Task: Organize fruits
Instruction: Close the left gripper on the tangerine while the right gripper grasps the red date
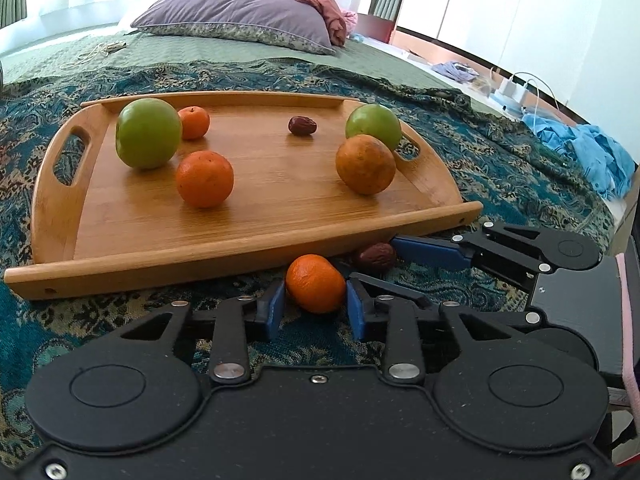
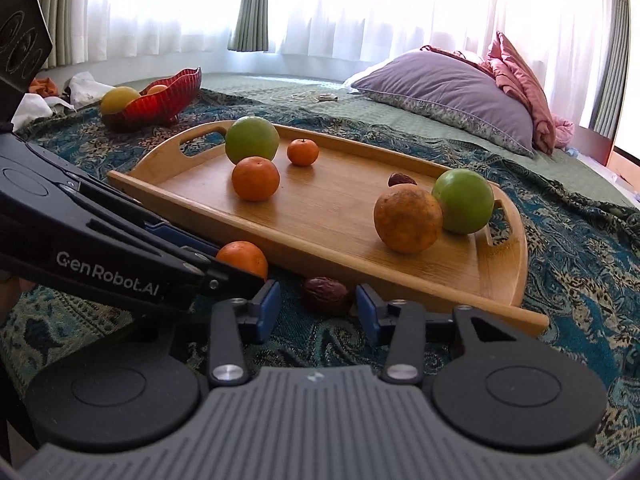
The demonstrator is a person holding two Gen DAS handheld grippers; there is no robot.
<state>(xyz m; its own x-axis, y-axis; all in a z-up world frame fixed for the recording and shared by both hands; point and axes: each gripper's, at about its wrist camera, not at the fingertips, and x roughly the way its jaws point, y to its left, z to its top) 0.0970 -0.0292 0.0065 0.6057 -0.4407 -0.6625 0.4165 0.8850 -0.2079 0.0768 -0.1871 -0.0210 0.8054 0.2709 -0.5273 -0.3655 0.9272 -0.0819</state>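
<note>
A small tangerine (image 1: 316,284) lies on the patterned blanket just in front of the wooden tray (image 1: 260,200). My left gripper (image 1: 315,306) is shut on it, blue pads against both its sides. Beside it lies a dark red date (image 2: 326,294), between the blue pads of my right gripper (image 2: 316,306). A gap shows on the date's left side, so that gripper is open. The left gripper (image 2: 240,276) reaches in from the left with the tangerine (image 2: 242,258). On the tray (image 2: 340,208) sit two green apples, two tangerines, a dull orange (image 2: 408,218) and another date (image 2: 401,180).
A red ribbed bowl (image 2: 160,96) with fruit stands far left on the blanket. A purple pillow (image 2: 448,92) and pink bedding lie behind the tray. Blue clothes (image 1: 592,152) are heaped beyond the bed's right edge. White curtains cover the window.
</note>
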